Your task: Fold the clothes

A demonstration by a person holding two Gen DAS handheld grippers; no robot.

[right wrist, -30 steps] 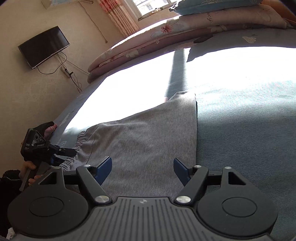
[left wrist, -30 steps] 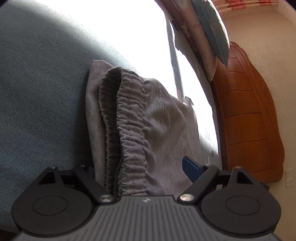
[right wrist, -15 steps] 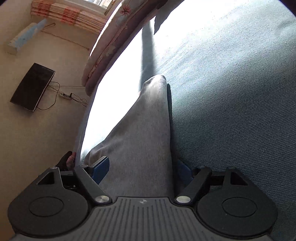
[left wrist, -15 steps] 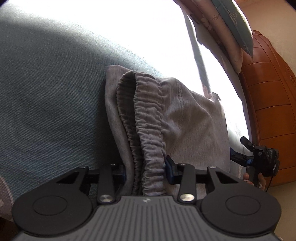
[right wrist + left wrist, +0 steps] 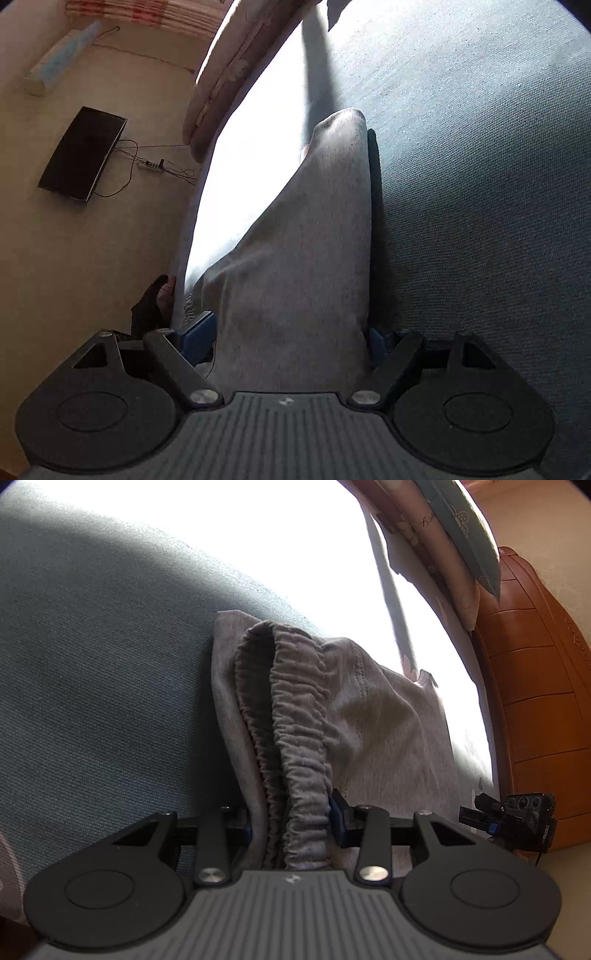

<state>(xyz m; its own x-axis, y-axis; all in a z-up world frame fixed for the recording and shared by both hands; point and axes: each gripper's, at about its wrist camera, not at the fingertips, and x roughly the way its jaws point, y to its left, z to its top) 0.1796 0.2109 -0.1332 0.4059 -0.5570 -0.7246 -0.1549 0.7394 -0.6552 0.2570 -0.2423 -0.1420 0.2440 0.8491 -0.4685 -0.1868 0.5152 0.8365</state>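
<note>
Bedspread (image 5: pixel 332 546): sunlit patch overexposed, no detail.
Trousers (image 5: pixel 303 258): near end hidden under gripper body.
Waistband (image 5: pixel 299 738): lower end likewise hidden.

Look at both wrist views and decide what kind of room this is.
Most likely a bedroom in a home. The grey trousers lie on a wide bed covered in blue-grey woven cloth, floral quilts and pillows are stacked against a carved orange-brown wooden headboard, and a black flat television hangs on the wall.

Folded grey trousers (image 5: pixel 369 716) on bed
</note>
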